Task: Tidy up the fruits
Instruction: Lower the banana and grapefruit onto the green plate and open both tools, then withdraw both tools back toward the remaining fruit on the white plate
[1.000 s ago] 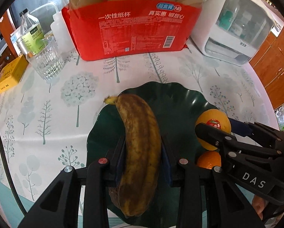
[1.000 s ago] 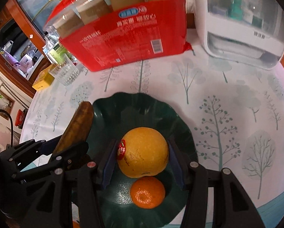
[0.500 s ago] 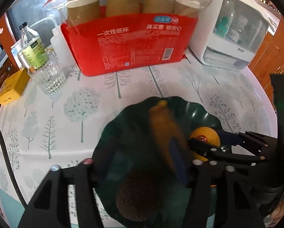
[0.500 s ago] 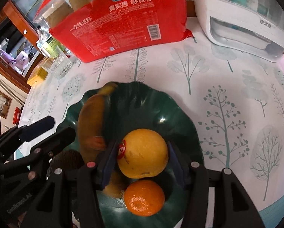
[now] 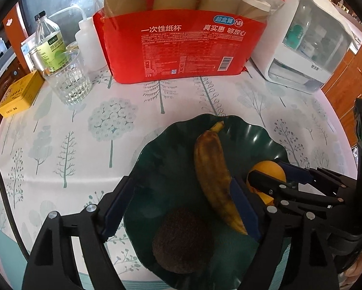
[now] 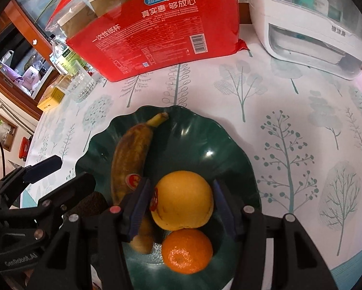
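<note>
- A dark green plate (image 5: 258,133) with a scalloped rim sits on a surface (image 5: 60,149) covered by a tree-print cloth; all the fruit in view lies in it
- The left hand-held gripper (image 5: 181,207) hangs over the plate's near side, its jaws having just been opening and now spread wide; the browned banana (image 5: 212,174) lies loose in the plate between them, right beside the right-hand blue pad; whether it touches that pad cannot be told
- A dark avocado (image 5: 183,241) rests in the plate just below the banana
- The right hand-held gripper (image 6: 181,203) pinches the large yellow-orange orange (image 6: 183,200), a red sticker on its side, between its blue pads; a small tangerine (image 6: 187,250) lies just in front of it in the plate
- Behind the plate stand a red pack of paper cups (image 5: 181,46), a ribbed glass (image 5: 69,79), a yellow box (image 5: 18,94) and a white appliance (image 5: 309,48)
</note>
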### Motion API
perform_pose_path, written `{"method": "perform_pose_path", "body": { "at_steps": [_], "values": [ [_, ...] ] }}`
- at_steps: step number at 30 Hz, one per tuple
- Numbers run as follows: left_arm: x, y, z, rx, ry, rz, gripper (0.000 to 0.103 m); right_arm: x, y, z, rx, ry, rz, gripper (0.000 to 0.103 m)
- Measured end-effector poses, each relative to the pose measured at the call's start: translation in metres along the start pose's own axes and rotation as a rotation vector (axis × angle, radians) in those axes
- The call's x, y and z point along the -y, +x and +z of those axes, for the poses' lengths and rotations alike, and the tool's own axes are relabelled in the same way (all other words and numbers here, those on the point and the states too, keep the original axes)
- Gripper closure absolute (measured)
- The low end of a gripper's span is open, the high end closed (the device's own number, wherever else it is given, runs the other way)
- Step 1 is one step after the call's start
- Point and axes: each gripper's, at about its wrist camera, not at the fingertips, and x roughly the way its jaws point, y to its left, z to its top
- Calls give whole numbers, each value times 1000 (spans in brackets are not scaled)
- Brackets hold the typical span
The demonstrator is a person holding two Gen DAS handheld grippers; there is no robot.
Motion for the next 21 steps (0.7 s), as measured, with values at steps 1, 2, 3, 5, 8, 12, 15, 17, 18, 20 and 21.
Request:
{"method": "perform_pose_path", "body": {
  "at_steps": [1, 2, 3, 5, 8, 12, 15, 17, 18, 20, 21],
  "values": [
    [0, -1, -1, 0, -1, 0, 22, -1, -1, 0, 1, -3, -2, 49],
    [-1, -2, -1, -1, -4, 0, 22, -2, -2, -1, 4, -7, -3, 49],
    [-1, -3, -2, 0, -6, 0, 22, -2, -3, -2, 6, -9, -4, 49],
    [-1, -6, -3, 1, -7, -1, 22, -4, -7, -3, 11, -12, -4, 49],
    [-2, -13, -6, 7, -6, -3, 22, -6, -14, -6, 19, -16, -2, 49],
    [-2, -28, -10, 23, -1, -4, 22, -10, -27, -10, 35, -24, 1, 49],
    [-2, -41, -13, 35, 0, -7, 22, -15, -40, -13, 52, -31, -5, 49],
    [-3, -52, -15, 44, 1, -10, 22, -18, -50, -16, 63, -37, -9, 49],
    [-3, -56, -16, 48, 3, -11, 21, -20, -54, -18, 68, -37, -11, 49],
    [-3, -67, -19, 59, 9, -12, 21, -24, -65, -21, 80, -39, -15, 49],
    [-3, -72, -20, 64, 11, -12, 21, -26, -69, -23, 84, -40, -19, 49]
  ]
}}
